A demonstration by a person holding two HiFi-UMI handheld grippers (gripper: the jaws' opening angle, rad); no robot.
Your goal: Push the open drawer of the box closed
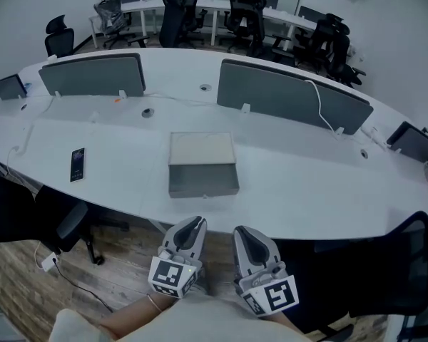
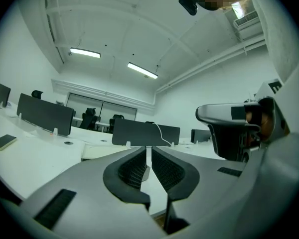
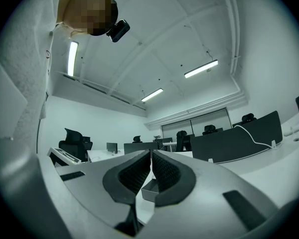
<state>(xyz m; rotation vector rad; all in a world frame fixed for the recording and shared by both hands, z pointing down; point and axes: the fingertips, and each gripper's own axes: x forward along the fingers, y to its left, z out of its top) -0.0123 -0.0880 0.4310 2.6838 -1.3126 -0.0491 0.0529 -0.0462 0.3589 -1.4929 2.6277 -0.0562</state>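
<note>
1. Nearest to the camera, at the bottom of the head view, are the left gripper (image 1: 197, 221) and the right gripper (image 1: 240, 231). They are side by side, both before the near edge of the surface (image 1: 307, 191) and touching nothing on it.
2. In the left gripper view the fingers (image 2: 132, 168) are pressed together, with only a thin slit between the ribbed pads and nothing held.
3. In the right gripper view the fingers (image 3: 164, 173) also meet at their tips and pinch nothing.
4. The box (image 1: 201, 148) lies in the middle of the white curved surface, straight ahead of both grippers and well apart from them. It is low and flat, with a pale grey top.
5. Its drawer (image 1: 203, 179) is pulled out toward the person. It is a darker grey tray with low walls, and its inside looks bare.
6. A phone (image 1: 77, 164) lies flat on the surface, to the left of the box and well apart from it.
7. Behind the box stand two grey screens (image 1: 93, 75), and a white cable (image 1: 317, 98) hangs over the right one.
</note>
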